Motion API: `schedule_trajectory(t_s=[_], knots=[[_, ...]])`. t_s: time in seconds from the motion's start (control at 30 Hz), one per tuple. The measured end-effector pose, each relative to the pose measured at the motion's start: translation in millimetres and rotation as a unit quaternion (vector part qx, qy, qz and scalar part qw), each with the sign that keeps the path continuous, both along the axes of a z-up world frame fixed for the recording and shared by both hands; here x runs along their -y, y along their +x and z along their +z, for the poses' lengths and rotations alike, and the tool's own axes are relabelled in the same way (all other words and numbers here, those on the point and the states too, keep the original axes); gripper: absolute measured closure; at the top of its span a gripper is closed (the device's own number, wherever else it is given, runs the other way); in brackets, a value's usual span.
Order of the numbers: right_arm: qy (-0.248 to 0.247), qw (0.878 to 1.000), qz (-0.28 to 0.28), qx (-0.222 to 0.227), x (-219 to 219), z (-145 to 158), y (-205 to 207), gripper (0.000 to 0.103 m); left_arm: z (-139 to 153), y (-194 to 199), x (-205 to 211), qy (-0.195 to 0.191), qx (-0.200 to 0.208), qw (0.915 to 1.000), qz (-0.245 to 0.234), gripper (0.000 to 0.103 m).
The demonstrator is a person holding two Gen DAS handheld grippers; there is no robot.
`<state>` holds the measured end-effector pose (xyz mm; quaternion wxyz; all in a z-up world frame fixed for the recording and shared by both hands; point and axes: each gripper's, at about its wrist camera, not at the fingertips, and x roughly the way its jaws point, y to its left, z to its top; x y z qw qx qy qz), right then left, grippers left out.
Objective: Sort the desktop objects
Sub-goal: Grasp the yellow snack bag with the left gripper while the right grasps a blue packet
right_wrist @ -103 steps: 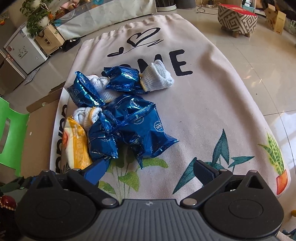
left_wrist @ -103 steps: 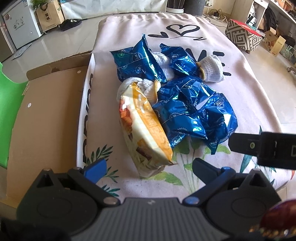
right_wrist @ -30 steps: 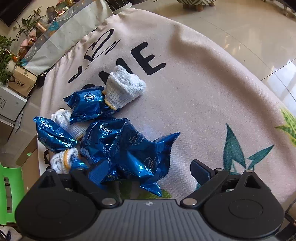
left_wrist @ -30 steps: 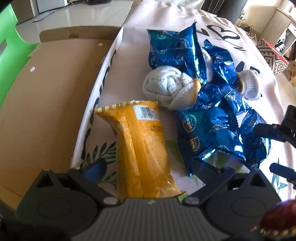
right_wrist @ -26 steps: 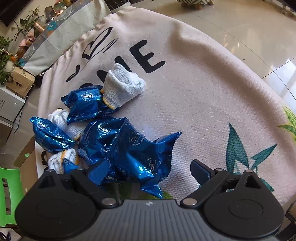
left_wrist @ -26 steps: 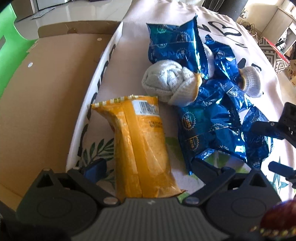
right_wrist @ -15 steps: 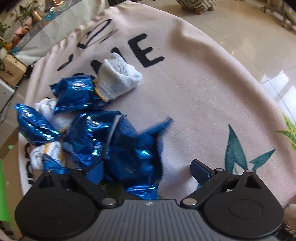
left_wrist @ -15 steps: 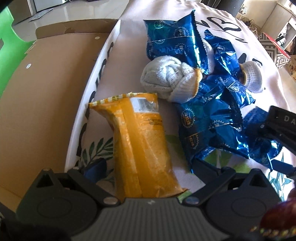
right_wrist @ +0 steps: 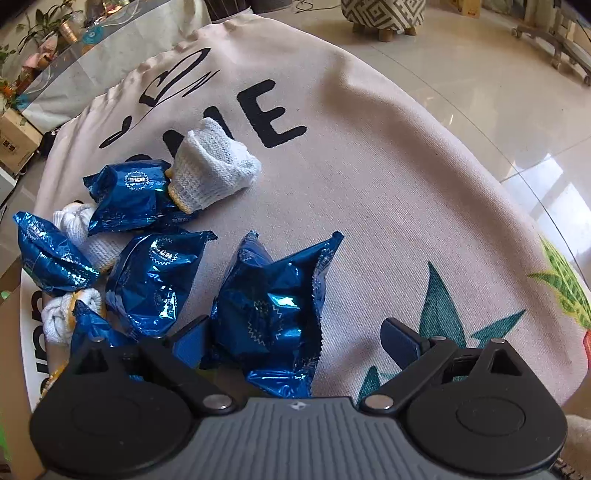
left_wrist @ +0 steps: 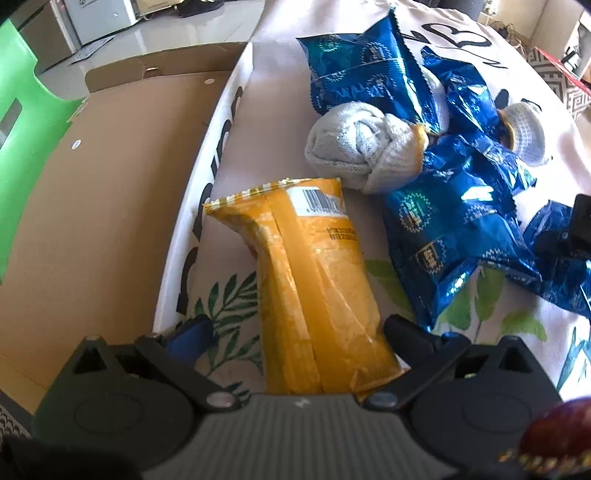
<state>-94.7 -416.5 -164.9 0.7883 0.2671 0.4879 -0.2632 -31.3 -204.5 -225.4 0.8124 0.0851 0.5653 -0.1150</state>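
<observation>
Two claws spread; yellow packet between left claw fingers

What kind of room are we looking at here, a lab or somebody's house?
Most likely a home living room: a tiled floor, a patterned footstool, potted plants by the wall, and a table under a printed cloth.

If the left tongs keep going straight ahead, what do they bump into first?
The yellow bag. It already lies between the open left tongs, its near end down by their base. Past its far end sits a rolled white glove, though how far off is hard to judge.
</observation>
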Motion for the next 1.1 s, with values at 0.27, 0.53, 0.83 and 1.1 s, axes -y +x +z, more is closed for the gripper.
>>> schedule_trajectory(t_s=[0.27, 0.53, 0.83, 1.1], knots=[[-0.015, 1.000, -0.005, 0.009, -2.4, -7.1, 2.8, 0.000, -0.7, 0.1, 3.8, -0.002, 0.010, 0.9999, 0.009, 0.000], [-0.036, 0.999, 0.004, 0.008, -6.4, -8.4, 7.1, 0.000, 0.4, -0.3, 9.5, -0.009, 0.025, 0.9996, 0.000, 0.001], [-0.038, 0.998, 0.041, 0.036, -16.1, -1.6, 9.3, 0.032, 11.3, -10.3, 10.2, -0.041, 0.040, 0.9983, -0.014, 0.038], [-0.006, 0.998, 0.038, 0.047, -13.6, 2.3, -6.9, 0.047, 13.9, -0.5, -5.9, -0.108, 0.006, 0.9942, 0.000, 0.042]])
